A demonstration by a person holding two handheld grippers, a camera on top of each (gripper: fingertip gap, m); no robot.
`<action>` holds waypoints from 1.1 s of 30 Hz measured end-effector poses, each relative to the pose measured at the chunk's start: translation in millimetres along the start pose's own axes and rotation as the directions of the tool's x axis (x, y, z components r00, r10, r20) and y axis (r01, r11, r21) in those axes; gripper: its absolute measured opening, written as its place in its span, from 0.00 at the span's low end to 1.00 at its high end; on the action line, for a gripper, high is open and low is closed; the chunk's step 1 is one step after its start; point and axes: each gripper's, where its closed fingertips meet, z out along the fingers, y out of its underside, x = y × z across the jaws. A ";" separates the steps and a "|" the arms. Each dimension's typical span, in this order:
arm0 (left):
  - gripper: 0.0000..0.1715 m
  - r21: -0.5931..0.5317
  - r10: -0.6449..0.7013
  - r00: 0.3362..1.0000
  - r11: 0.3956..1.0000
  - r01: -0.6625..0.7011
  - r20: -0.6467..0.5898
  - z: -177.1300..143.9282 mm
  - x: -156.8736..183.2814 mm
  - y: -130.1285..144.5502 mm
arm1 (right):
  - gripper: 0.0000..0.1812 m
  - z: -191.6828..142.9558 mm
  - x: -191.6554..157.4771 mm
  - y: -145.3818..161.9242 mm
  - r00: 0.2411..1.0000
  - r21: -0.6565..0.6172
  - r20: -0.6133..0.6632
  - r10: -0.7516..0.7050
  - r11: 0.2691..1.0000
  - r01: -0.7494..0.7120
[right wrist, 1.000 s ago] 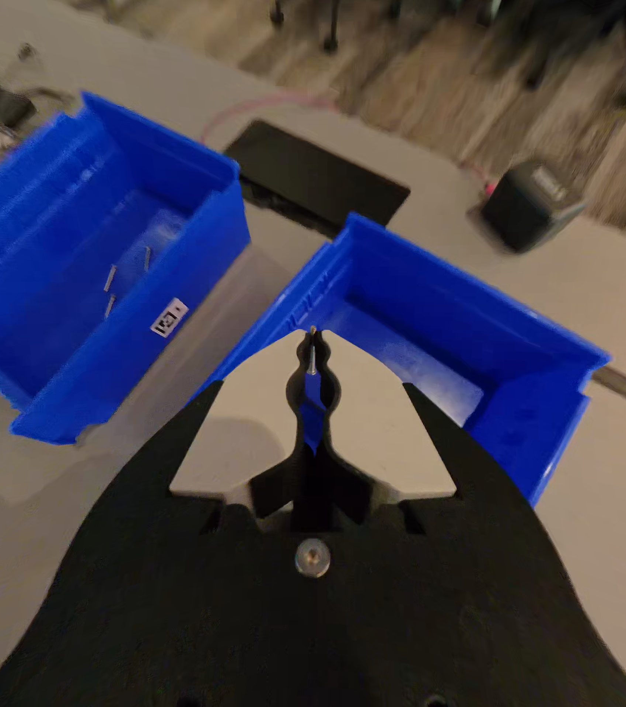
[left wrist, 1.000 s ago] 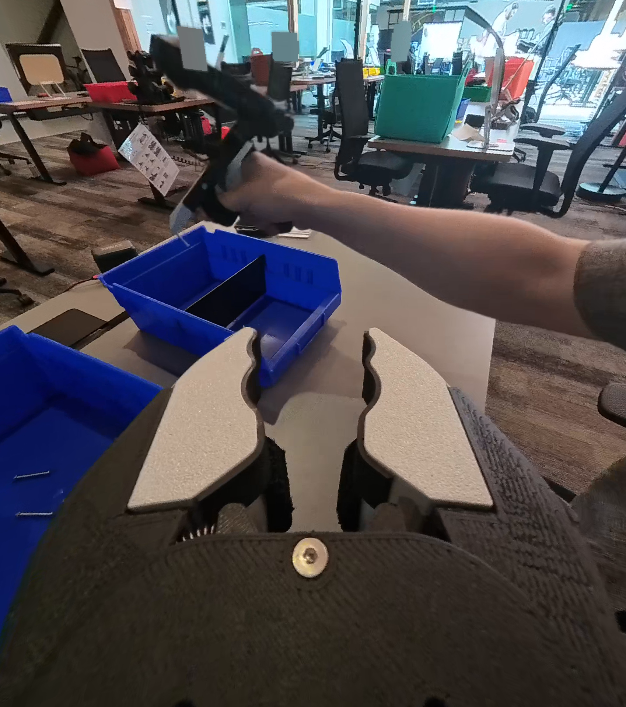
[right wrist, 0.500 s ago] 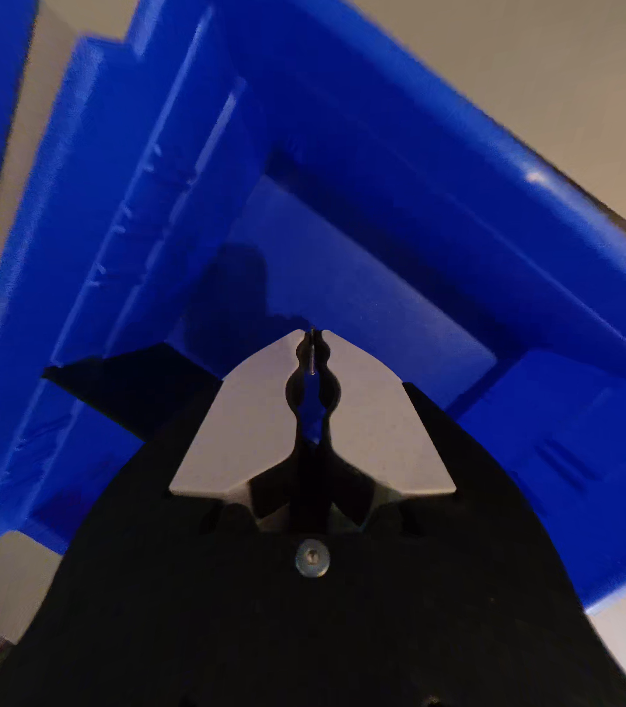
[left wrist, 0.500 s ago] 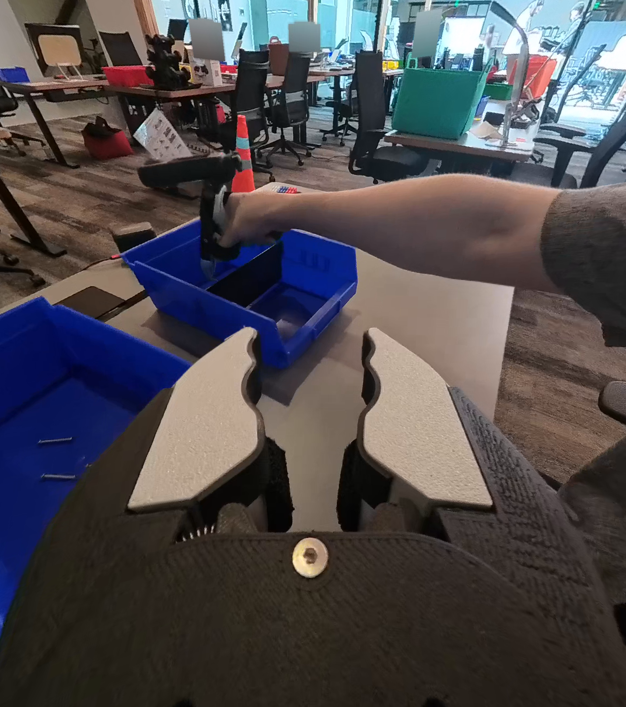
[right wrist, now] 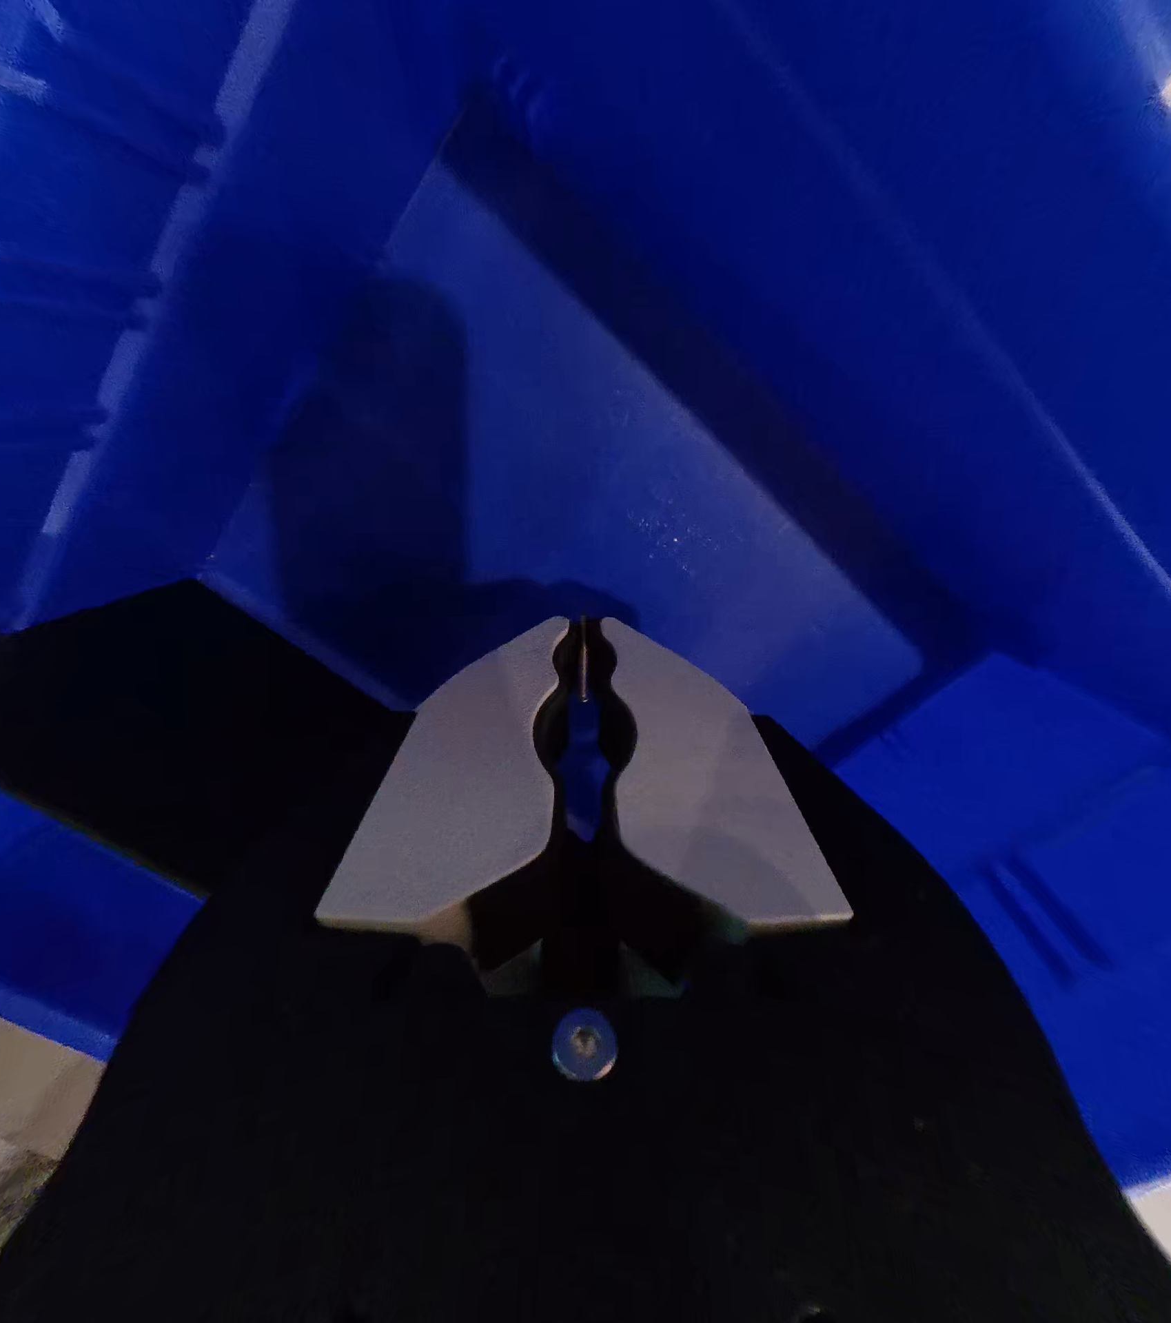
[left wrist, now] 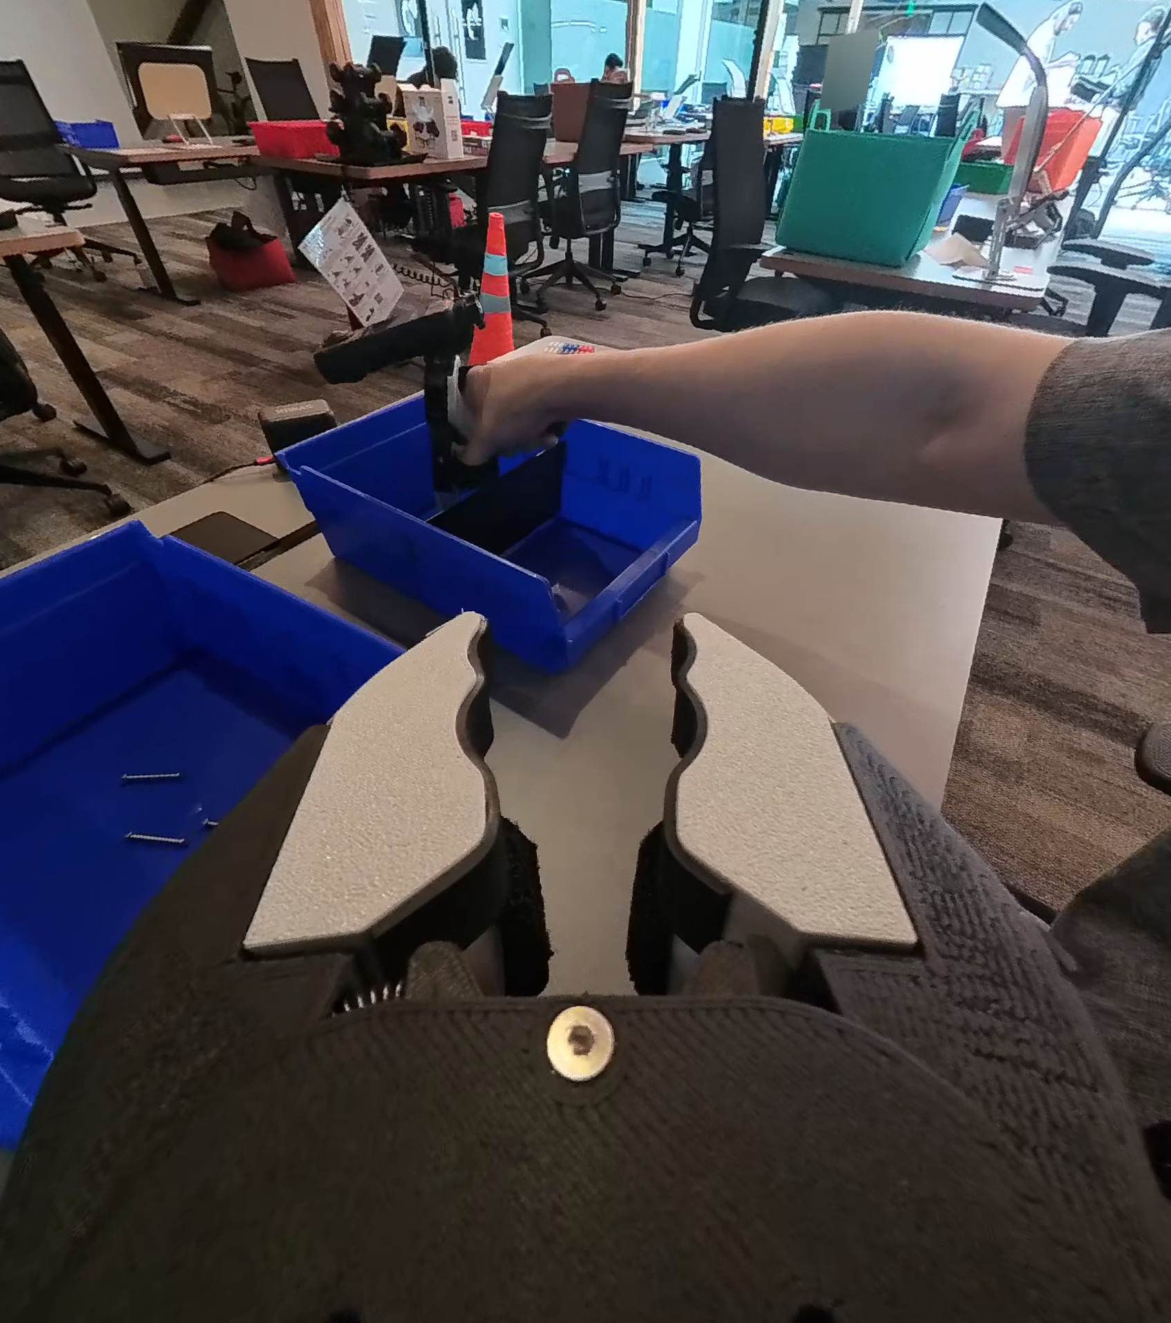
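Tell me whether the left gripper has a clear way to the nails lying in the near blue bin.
Probably yes. The left gripper is open, holds nothing and sits beside the near blue bin, whose top is open. The nails lie bare on its floor, and the right gripper is away in the divided bin.

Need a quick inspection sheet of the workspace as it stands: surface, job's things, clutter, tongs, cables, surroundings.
Surface: grey table.
Job's things: near bin holds loose nails; far bin has a black divider.
Clutter: black slab, small black box.
Tongs: left tongs open, empty; right tongs shut on a nail inside the far bin.
Cables: red cable.
Surroundings: desks, chairs, orange cone, green tub.
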 end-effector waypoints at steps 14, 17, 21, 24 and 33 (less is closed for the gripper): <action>0.28 -0.017 -0.008 1.000 1.000 0.008 0.030 -3.0 -10.0 2.9 | 0.04 1.5 6.8 1.2 1.000 0.006 -0.008 0.017 1.000 -0.016; 0.28 -0.022 0.003 0.999 1.000 -0.002 0.043 -3.6 -11.6 3.0 | 0.05 -8.8 9.1 -5.8 0.999 0.051 -0.017 0.028 0.998 -0.027; 0.28 -0.017 0.010 0.998 1.000 -0.009 0.064 -7.8 -16.1 0.7 | 0.05 -52.3 7.7 -22.4 0.999 0.219 0.011 0.052 0.974 -0.053; 0.28 -0.015 0.006 0.997 1.000 -0.005 0.077 -10.1 -19.3 -0.3 | 0.04 -106.0 -12.3 -35.2 1.000 0.417 0.031 0.007 0.909 -0.019; 0.26 -0.009 -0.015 0.993 1.000 0.017 0.119 -13.2 -22.7 -1.9 | 0.04 -228.7 -136.9 5.9 0.980 0.826 -0.064 -0.187 0.541 0.157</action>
